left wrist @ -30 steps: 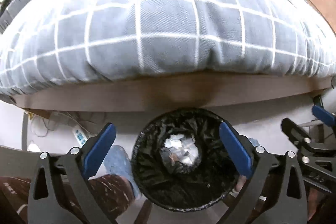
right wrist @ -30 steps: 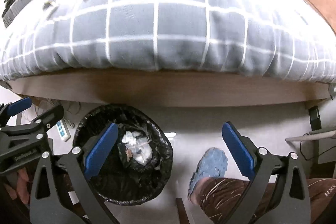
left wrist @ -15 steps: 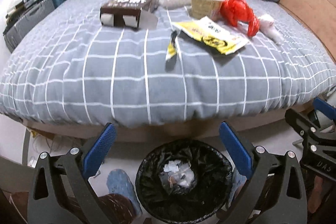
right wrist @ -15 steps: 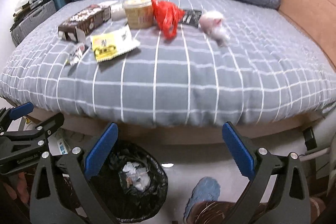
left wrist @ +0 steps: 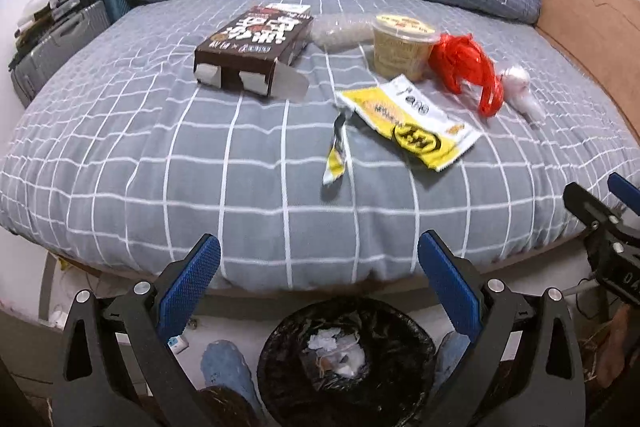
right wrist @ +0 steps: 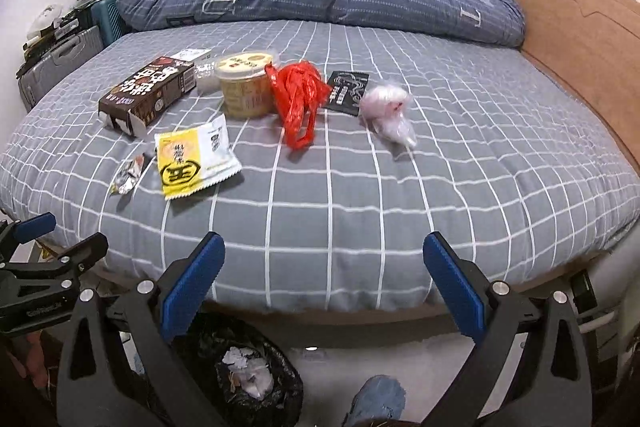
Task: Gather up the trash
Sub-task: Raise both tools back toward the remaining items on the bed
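Trash lies spread across the bed [right wrist: 440,167], from brown carton [right wrist: 146,95] at left past yellow wrapper [right wrist: 192,161] to red bag [right wrist: 298,95], and thin, limp pieces may slip from either gripper's wide, empty jaws and miss the near bin [left wrist: 348,359].

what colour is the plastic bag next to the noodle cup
Red. The plastic bag shows best in the right wrist view, beside the cup.

The left gripper [left wrist: 319,261] is wide open, with its two blue fingers [left wrist: 188,287] far apart and nothing between them. The right gripper [right wrist: 324,259] is wide open too, and it holds nothing. The two are side by side, and the person's feet in blue slippers [left wrist: 224,363] show low down between the fingers.
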A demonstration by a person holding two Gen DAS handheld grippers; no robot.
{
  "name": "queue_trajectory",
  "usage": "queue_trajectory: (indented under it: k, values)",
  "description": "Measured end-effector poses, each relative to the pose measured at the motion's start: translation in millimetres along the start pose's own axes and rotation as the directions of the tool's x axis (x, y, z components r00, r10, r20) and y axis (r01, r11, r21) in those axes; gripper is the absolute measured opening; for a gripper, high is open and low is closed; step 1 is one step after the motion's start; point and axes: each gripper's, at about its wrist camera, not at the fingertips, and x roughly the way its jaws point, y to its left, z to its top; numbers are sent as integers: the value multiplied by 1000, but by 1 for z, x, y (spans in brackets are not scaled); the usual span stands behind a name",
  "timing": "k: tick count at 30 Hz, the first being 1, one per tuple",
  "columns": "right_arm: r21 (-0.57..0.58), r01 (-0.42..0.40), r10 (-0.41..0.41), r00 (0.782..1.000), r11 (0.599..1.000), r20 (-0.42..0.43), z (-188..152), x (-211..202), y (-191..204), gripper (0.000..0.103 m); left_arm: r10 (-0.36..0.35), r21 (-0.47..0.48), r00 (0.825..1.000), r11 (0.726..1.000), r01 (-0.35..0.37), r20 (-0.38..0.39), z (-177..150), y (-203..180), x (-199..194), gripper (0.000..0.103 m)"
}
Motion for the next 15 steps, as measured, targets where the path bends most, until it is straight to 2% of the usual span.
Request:
queue_trajectory:
  k: [5, 15]
  values:
    - [-28, 43, -42, 999, 999, 30, 11, 9, -1, 95, 17, -14, 1000, 1000, -16, 10, 17, -5, 9, 97]
    - [-16, 40, -39, 998, 999, 44, 36, 31, -13, 95, -11, -3, 1000, 1000, 11, 26, 45, -27, 24, 97]
